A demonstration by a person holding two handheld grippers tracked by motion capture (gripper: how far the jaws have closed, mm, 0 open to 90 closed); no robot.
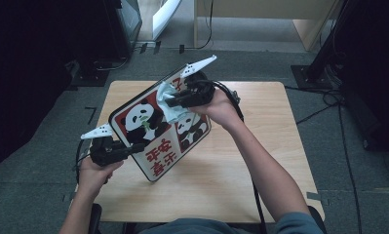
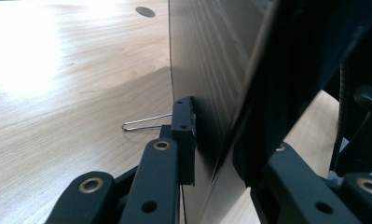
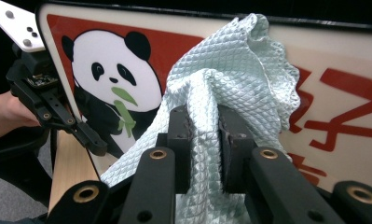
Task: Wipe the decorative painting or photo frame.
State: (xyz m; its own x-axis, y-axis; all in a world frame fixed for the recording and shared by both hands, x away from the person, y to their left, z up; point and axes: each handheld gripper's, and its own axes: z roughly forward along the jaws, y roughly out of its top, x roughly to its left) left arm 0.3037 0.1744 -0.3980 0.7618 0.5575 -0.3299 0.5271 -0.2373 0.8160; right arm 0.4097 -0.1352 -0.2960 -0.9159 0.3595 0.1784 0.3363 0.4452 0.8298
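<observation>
A square board (image 1: 158, 158) printed with pandas and red characters is held tilted above the wooden table (image 1: 260, 161). My left gripper (image 1: 137, 146) is shut on its lower left edge; in the left gripper view the jaws (image 2: 216, 140) pinch the thin board (image 2: 207, 56) edge-on. My right gripper (image 1: 170, 103) is shut on a pale quilted cloth (image 1: 175, 115) and holds it against the board's upper face. The right gripper view has the cloth (image 3: 230, 65) bunched between my jaws (image 3: 204, 126), in front of the panda picture (image 3: 109, 70), with the left gripper (image 3: 95, 147) clamped at the board's edge.
A thin wire loop (image 2: 146, 122) lies on the tabletop (image 2: 58, 93) below the board. Around the table are grey carpet, dark equipment at left (image 1: 36, 73), cables on the floor at right (image 1: 328, 102) and pale wooden furniture at the back (image 1: 260, 19).
</observation>
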